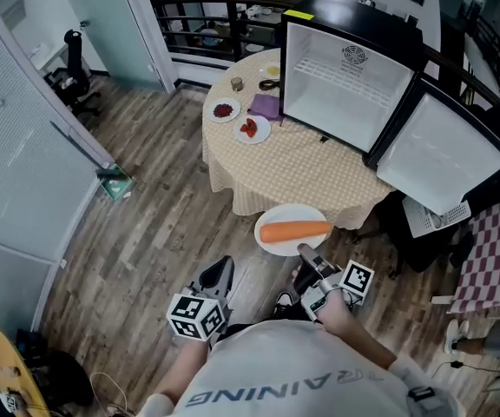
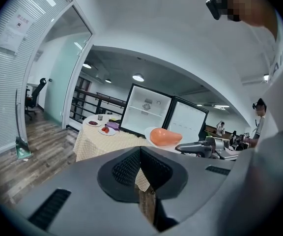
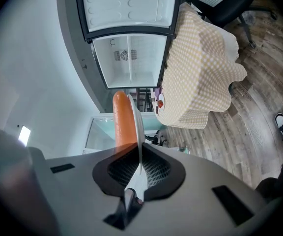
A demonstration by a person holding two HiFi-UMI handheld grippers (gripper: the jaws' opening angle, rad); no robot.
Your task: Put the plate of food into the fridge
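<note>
Wood-plank floor [image 1: 163, 224] runs under one round table [image 1: 302, 176] draped in a yellow checked cloth, with glass partitions to the left.

There are two grippers. The right gripper [image 3: 139, 168] has its jaws nearly together, clamped on the near rim of the white plate [image 3: 137, 124], which its own view shows only edge-on as a thin line. The left gripper [image 2: 140, 154] has its pads meeting at the tips with nothing between them; it hangs low beside the person's body, well apart from the plate. Each gripper carries one marker cube [image 1: 196, 315].

One carrot [image 1: 295, 231] lies lengthwise across the one white plate [image 1: 291, 215]. The plate is held level in the air at the table's near edge, well short of the fridge.

One fridge [image 1: 345, 89] stands on the far side of the table, its single door [image 1: 445, 150] swung wide to the right and its white inside facing the person.

Left of the fridge on the cloth sit two small plates [image 1: 225, 109] of red food, one cup [image 1: 237, 84] and one purple item [image 1: 266, 105]. Further dishes behind these are too small to name.

One office chair [image 1: 76, 68] stands beyond the glass at far left. The right gripper's jaw tips are hidden under the plate in the head view, and the person's arms are cut off at the bottom edge.
</note>
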